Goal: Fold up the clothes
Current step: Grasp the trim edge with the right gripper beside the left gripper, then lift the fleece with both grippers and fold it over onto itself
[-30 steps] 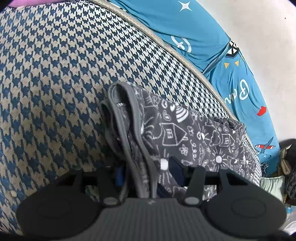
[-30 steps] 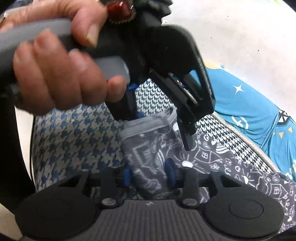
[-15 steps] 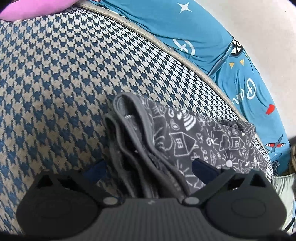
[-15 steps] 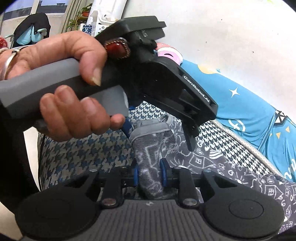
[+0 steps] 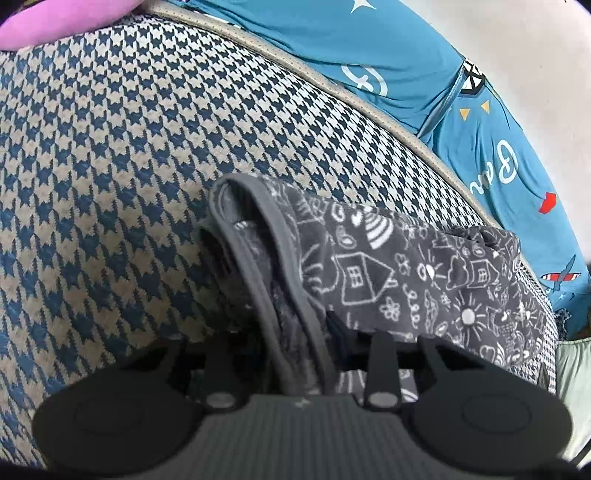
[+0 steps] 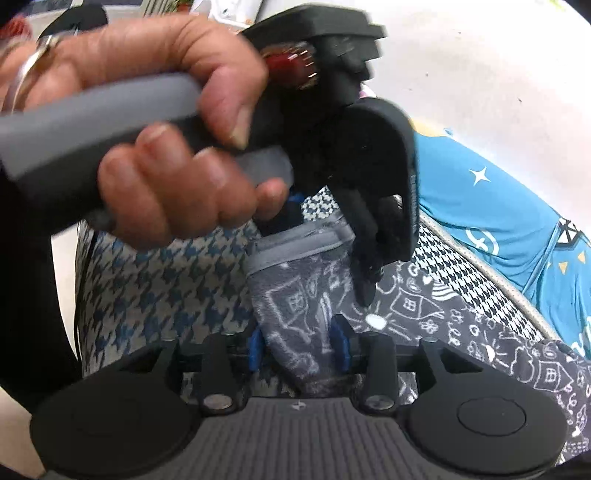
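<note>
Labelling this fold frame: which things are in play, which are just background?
In play:
- dark grey doodle-print garment
- left gripper, shut on its trim
- right gripper, shut on it
- hand holding the left gripper

Background:
- blue-beige houndstooth cushion
- turquoise printed cloth
- pink cloth

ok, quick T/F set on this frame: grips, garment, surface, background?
1. Both grippers are shut on the grey doodle-print garment. True: the left gripper and right gripper each pinch bunched fabric.
2. The garment lies on a plain white table. False: it lies on a blue-and-beige houndstooth cushion.
3. A teal printed garment lies beyond the cushion. True.
4. A hand holds the left gripper's handle in the right wrist view. True.
5. The grey garment is spread fully flat. False: it is bunched and layered at the grips.
</note>
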A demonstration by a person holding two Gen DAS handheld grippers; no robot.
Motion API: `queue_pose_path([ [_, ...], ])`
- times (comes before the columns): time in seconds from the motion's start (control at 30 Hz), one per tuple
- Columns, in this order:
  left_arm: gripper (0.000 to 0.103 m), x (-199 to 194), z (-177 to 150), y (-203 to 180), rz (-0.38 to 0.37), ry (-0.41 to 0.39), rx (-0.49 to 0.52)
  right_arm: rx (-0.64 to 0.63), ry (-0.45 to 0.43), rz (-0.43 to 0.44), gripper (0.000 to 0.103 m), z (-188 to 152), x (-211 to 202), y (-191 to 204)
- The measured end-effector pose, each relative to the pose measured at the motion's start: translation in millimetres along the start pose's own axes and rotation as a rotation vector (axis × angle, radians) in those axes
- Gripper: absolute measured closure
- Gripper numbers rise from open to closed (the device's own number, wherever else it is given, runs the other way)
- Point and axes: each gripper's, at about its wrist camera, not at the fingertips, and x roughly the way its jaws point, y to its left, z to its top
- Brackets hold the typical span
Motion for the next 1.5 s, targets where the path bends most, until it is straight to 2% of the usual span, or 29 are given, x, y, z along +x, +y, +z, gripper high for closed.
queue_pose_path([
  [0.2,0.073,-1.9,-1.6,-11.4,0.038,-0.024,0.051,0.007,-0.019,-0.010,0.066,1.0,4.4,-9.7],
  [0.33,0.076,-8.7,-2.2,-21.4,0.063,-0.071,0.093,0.013,-0.035,-0.017,0.079,2.3,5.8,-16.3],
  [0.47,0.077,-17.1,-3.3,-34.5,0.065,-0.123,0.131,0.026,-0.065,-0.037,0.082,7.5,-2.8,-24.9],
  [0.77,0.077,-32.8,-3.4,-67.4,0.044,-0.210,0.190,0.025,-0.123,-0.103,0.084,12.1,-5.6,-53.5],
  [1.03,0.077,-37.3,-5.5,-92.5,0.052,-0.246,0.227,0.023,-0.142,-0.154,0.084,9.9,-12.3,-68.6],
  [1.5,0.078,-37.0,-14.8,-132.5,0.087,-0.297,0.291,0.092,-0.145,-0.205,0.084,1.8,-27.0,-101.3],
])
